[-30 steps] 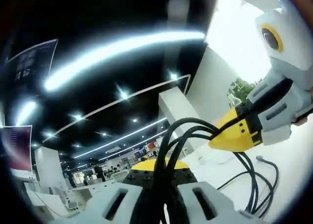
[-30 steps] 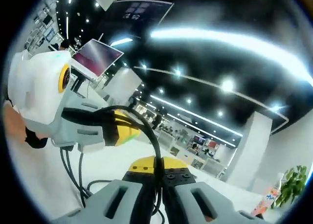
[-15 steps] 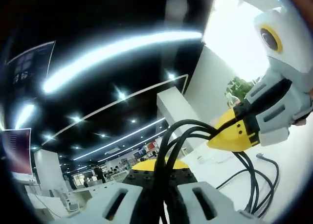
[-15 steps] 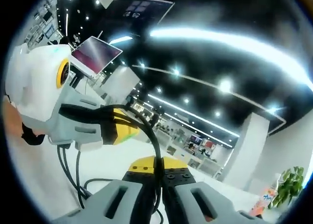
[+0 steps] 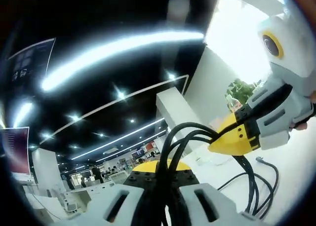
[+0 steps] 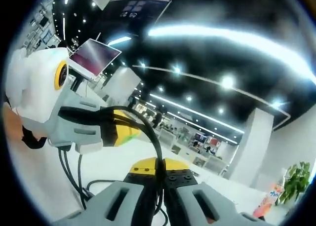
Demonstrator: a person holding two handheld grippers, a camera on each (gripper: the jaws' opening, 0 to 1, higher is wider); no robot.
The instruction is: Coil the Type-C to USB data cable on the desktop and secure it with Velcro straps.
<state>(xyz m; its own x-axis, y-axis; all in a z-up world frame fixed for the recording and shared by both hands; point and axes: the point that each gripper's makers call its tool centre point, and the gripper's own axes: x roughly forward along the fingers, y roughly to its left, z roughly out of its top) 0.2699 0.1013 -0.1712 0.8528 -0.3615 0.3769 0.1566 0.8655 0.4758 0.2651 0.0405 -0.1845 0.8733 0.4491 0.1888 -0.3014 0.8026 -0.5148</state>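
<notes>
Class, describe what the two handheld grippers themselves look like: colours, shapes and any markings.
Each gripper has pale grey jaws with slotted openings, a black block studded with screws, and a yellow part behind. The right gripper, seen from the left gripper, has a yellow nose, a grey body and a white housing with a yellow-ringed lens.

A white desktop [image 5: 296, 171] fills the lower right of the left gripper view and the lower left of the right gripper view. Loops of black cable [image 5: 261, 186] and its plug end [image 5: 260, 160] trail onto it.
</notes>
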